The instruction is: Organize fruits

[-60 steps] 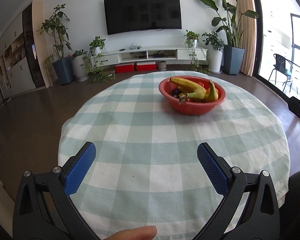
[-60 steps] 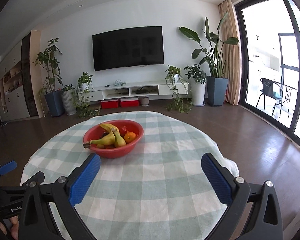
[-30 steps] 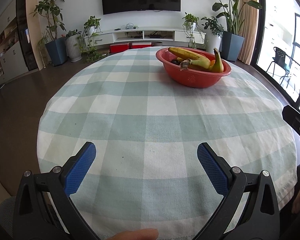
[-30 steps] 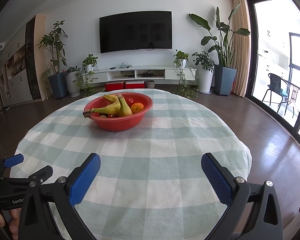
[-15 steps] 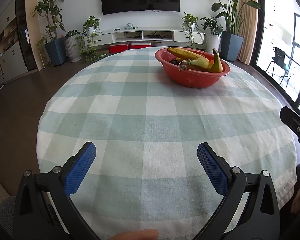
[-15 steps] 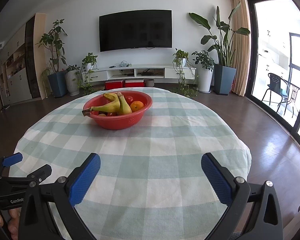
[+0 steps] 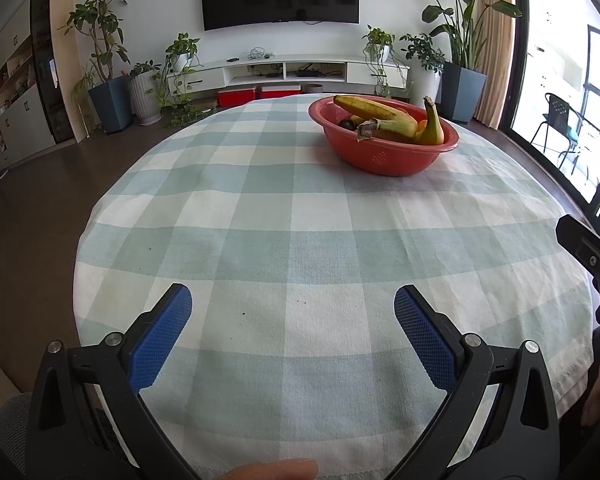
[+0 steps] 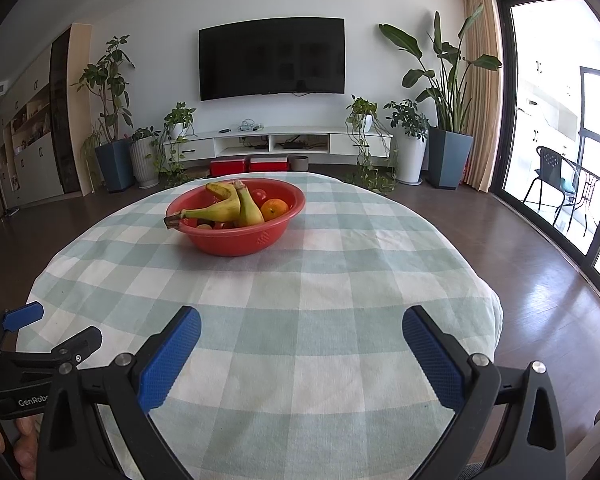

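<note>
Nearer the red bowl (image 7: 384, 148) now, we hold both grippers (image 7: 292, 320) (image 8: 300, 340) spread, empty, over checked cloth (image 8: 340, 280); lower fruit hidden.

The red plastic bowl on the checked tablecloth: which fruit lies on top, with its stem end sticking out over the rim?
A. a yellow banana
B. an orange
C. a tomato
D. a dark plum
A: in the right wrist view the yellow banana lies on top, its stem end past the rim of the red plastic bowl.
</note>
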